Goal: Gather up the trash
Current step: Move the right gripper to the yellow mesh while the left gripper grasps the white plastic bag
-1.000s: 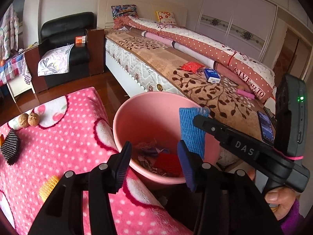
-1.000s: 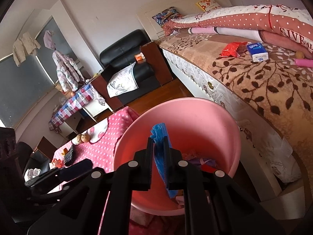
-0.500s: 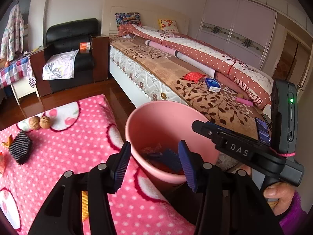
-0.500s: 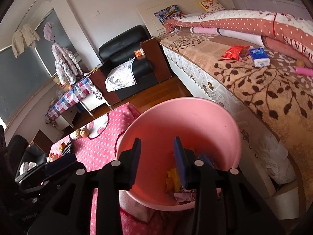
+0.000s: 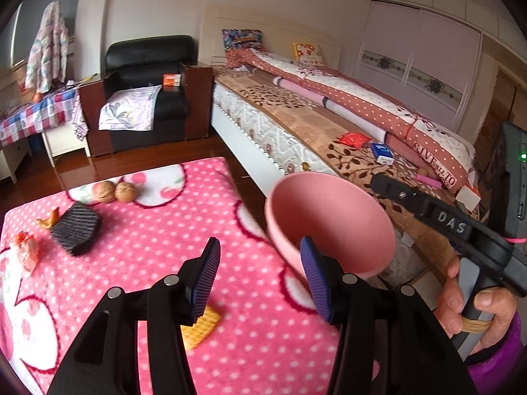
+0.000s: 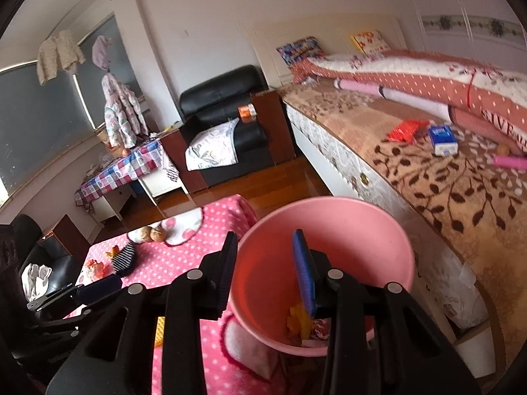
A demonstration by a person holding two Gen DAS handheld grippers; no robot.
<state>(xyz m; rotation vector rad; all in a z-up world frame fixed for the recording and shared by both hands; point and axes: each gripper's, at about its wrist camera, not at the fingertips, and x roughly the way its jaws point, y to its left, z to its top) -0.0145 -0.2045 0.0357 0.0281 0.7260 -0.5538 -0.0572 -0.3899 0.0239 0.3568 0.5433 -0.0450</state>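
Beside the worktop's (image 5: pixel 158 230) right edge stands the pink bucket (image 5: pixel 332 227), wedged between the pink polka-dot cover and the bed (image 5: pixel 378 177), probably so scraps can be dropped straight off the edge into it. Some rubbish already lies at its bottom, a yellow scrap (image 6: pixel 298 324) among it. The right claw (image 6: pixel 265 273) hangs released above the bucket's mouth with nothing between its pads. The left claw (image 5: pixel 260 279) is likewise spread and empty over the cover, an orange foam net (image 5: pixel 199 327) just beneath its left pad (image 5: pixel 206 276); that looks the handiest next pick. Farther off lie a black foam net (image 5: pixel 75 228), two walnuts (image 5: pixel 113 192), an orange peel (image 5: pixel 49 219) and a crumpled wrapper (image 5: pixel 24 253), all well apart with open cloth around them. The bucket's rim sits near the cover's edge, so a low sweep could knock it.
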